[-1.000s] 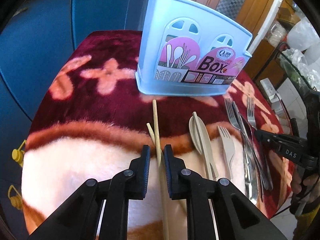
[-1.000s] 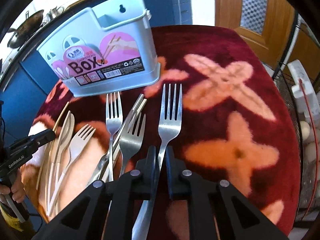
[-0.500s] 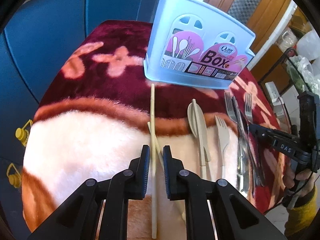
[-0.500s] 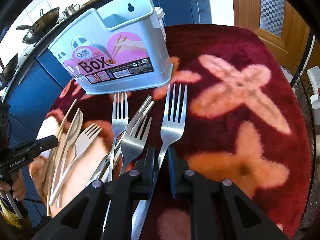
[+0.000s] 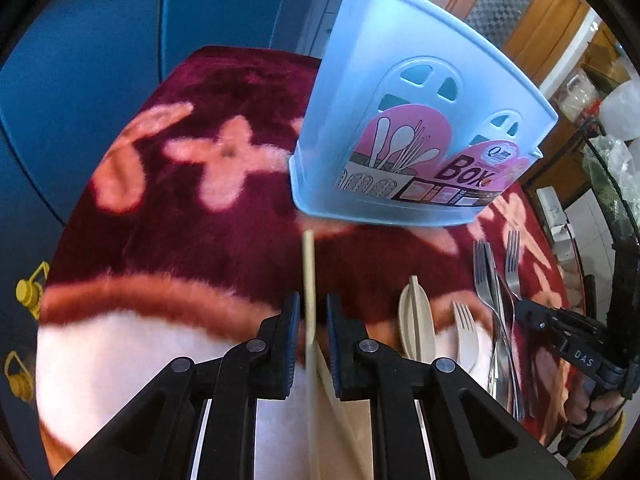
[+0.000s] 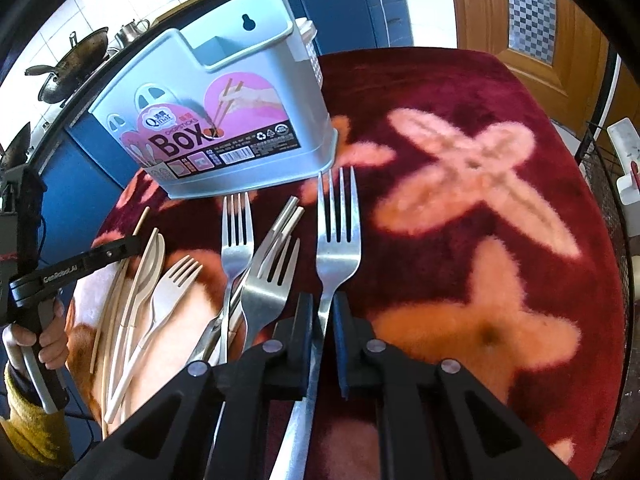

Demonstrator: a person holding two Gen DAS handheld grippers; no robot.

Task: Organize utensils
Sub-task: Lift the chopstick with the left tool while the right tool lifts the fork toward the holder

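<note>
Since a second ago our left gripper point(image 5: 312, 320) has carried its chopstick point(image 5: 308, 272) off the cloth, closer to the blue utensil box point(image 5: 404, 128), jaws clenched on the stick. At right, our right gripper point(image 6: 323, 316) grasps a steel fork point(image 6: 338, 232) by the neck, its tines pointing toward the box, other forks point(image 6: 238, 236) lying just beside.
</note>
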